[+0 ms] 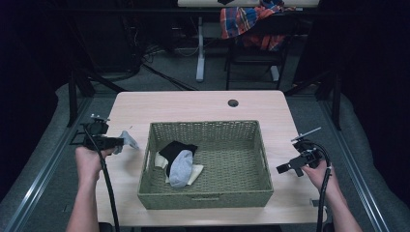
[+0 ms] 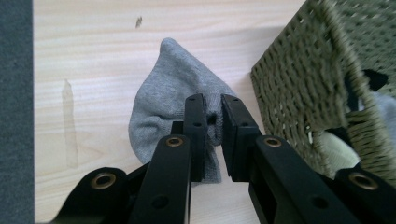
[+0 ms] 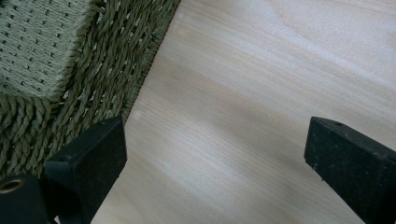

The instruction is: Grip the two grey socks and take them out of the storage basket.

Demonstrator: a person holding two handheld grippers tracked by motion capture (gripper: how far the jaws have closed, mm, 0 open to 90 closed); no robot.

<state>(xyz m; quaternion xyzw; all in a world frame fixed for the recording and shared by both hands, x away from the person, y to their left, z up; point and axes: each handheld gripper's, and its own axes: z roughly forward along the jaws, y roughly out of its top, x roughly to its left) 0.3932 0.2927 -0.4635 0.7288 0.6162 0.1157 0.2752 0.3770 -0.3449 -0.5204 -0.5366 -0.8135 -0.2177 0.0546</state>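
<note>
Sock (image 2: 168, 98), grey and limp, is pinched in your left gripper (image 2: 213, 114), jaws closed on a fold, just left of the woven basket (image 1: 208, 195). It's light and floppy; your grip near one end lets the rest dangle. Your right gripper (image 3: 215, 154) waits wide open and empty beside the basket's right wall.

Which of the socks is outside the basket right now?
The grey sock clamped in the left gripper, over the table left of the basket. The other grey sock lies inside it.
</note>
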